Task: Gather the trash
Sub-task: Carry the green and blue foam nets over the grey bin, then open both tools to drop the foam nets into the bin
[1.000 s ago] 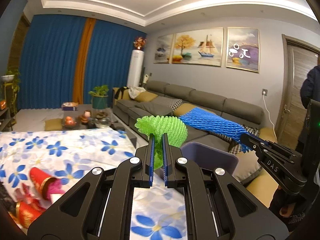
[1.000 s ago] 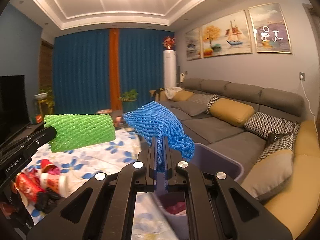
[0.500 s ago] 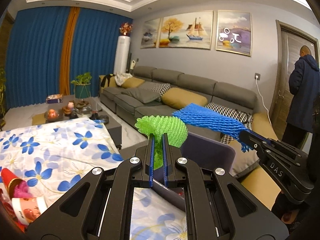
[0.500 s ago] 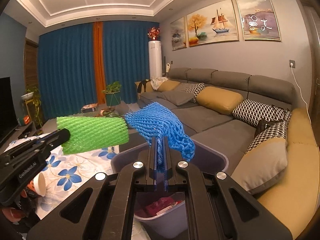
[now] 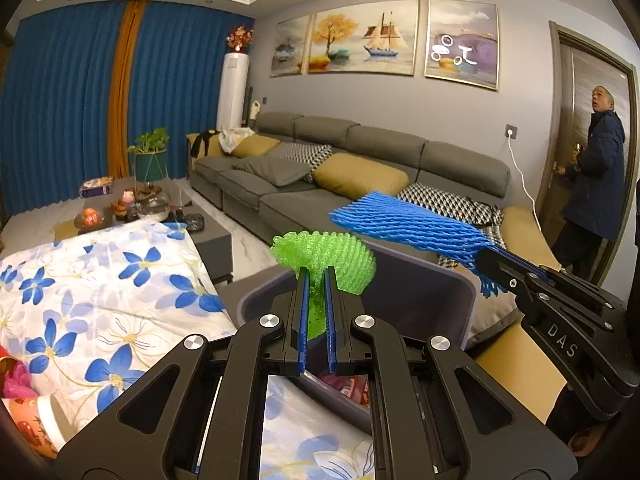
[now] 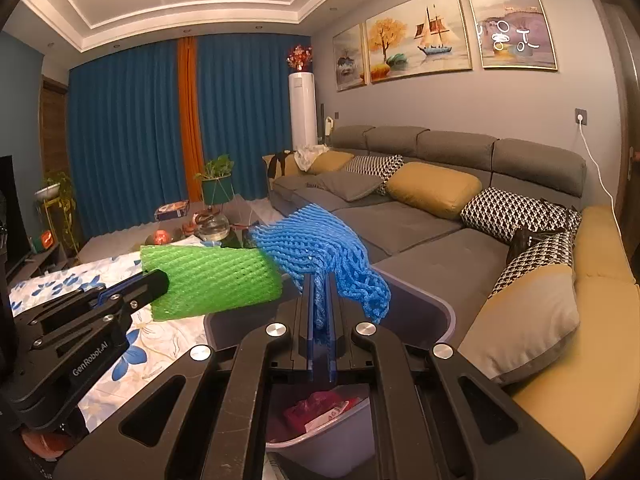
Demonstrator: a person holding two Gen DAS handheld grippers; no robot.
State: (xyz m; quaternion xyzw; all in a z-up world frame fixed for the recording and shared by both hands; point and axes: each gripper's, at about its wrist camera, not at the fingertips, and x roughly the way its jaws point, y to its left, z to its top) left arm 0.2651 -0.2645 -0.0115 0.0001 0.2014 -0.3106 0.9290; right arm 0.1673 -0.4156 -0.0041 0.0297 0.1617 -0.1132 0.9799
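Left gripper point(image 5: 316, 276): jaws pressed on the green net point(image 5: 326, 258); the net fans out beyond the fingertips, held in the air over the near rim of the bin point(image 5: 420, 300).

Right gripper point(image 6: 319, 280): jaws pinched on the blue net point(image 6: 320, 240); the net droops past the fingertips above the bin's open mouth; in the right view the two nets overlap, though whether they touch cannot be told.

Bin: grey-purple plastic, open top; stands between the cloth point(image 5: 100, 280) and the sofa point(image 5: 360, 172); holds red wrappers point(image 6: 316, 410) at the bottom.

Cloth: white with blue flowers, spread to the left of the bin; red and white packaging point(image 5: 28, 412) lies at its lower left edge, partly cut off by the frame.

Sofa: grey, long, along the wall to the right; mustard and houndstooth cushions on it.

Low table point(image 5: 160, 208): beyond the cloth; carries a glass bowl, a potted plant and small items.

Background: blue curtains point(image 5: 60, 112) with an orange strip; three paintings point(image 5: 380, 44) on the wall; a man point(image 5: 596, 184) in a dark coat at the door, far right.
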